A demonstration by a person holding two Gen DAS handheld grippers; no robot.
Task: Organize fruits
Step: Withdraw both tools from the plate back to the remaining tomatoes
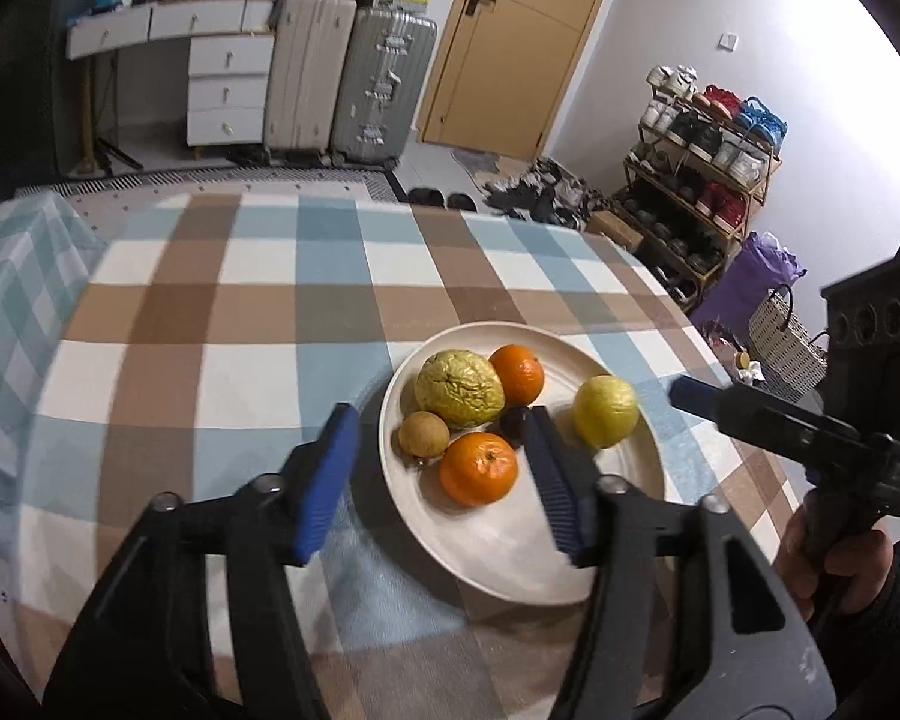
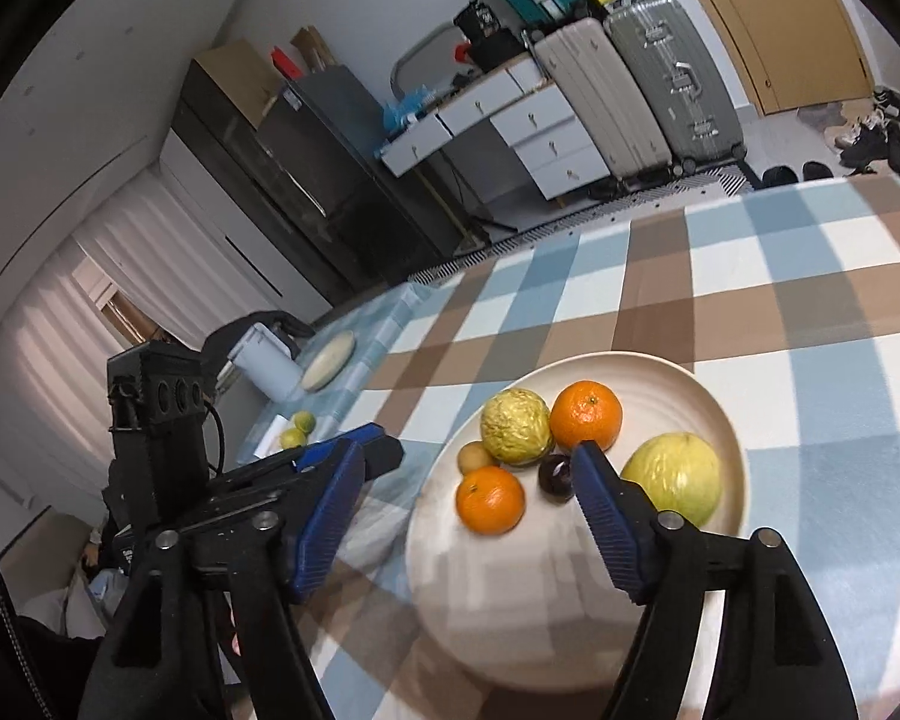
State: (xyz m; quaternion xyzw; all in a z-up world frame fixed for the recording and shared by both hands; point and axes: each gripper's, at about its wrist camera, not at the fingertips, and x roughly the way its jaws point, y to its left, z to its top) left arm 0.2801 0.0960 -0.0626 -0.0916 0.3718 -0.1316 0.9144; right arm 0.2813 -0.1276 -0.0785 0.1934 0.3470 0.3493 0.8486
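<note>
We hold both tools, left (image 1: 438, 468) and right (image 2: 468, 504), spread wide and empty above a round cream ceramic plate (image 1: 510, 558) of fruit on the checked table (image 1: 240, 312).

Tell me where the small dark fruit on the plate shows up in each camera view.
Left wrist view: small dark fruit at the plate's middle, against the left tongs' right finger.
Right wrist view: centre frame, beside the right tongs' right finger.
Shared landmark: the wrinkled yellow fruit just behind it.
</note>
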